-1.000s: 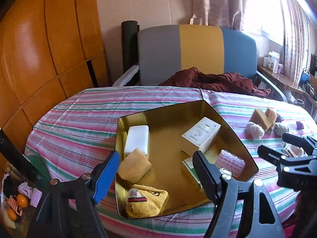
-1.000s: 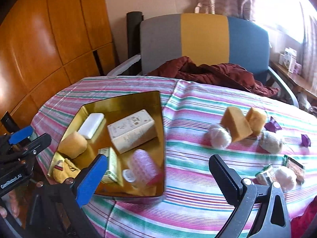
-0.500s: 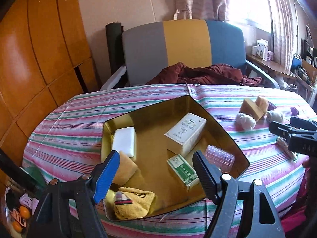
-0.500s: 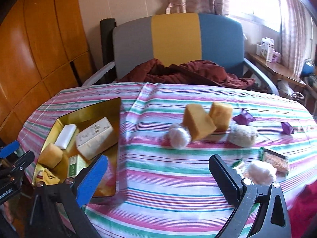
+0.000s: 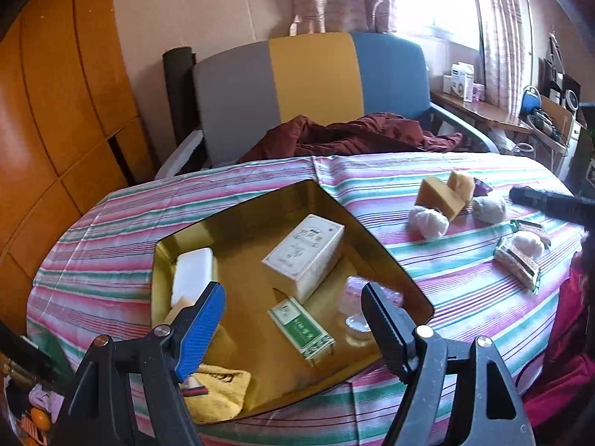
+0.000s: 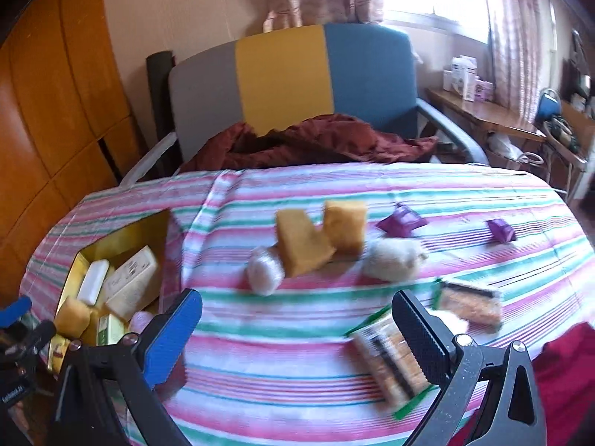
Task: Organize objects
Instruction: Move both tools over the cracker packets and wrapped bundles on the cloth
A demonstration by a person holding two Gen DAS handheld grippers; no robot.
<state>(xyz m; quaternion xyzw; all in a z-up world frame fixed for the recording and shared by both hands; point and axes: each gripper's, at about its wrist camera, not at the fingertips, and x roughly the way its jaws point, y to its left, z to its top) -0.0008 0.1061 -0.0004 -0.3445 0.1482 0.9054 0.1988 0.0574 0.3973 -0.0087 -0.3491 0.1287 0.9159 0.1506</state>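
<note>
The left gripper [image 5: 292, 314] is wide apart and holds nothing. Right under it sits the gold tray [image 5: 375, 234] with a white box [image 5: 303, 251] inside. The right gripper [image 6: 297, 325] is wide apart too, with nothing in it. Just past it lie two yellow sponges [image 6: 303, 241] on the tabletop [image 6: 282, 371].

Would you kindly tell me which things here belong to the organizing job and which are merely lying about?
Job: gold tray, cream box and white bar inside it; loose sponges, purple packets, snack bars on the cloth.

Lying about: chair, maroon garment, side shelf.
</note>
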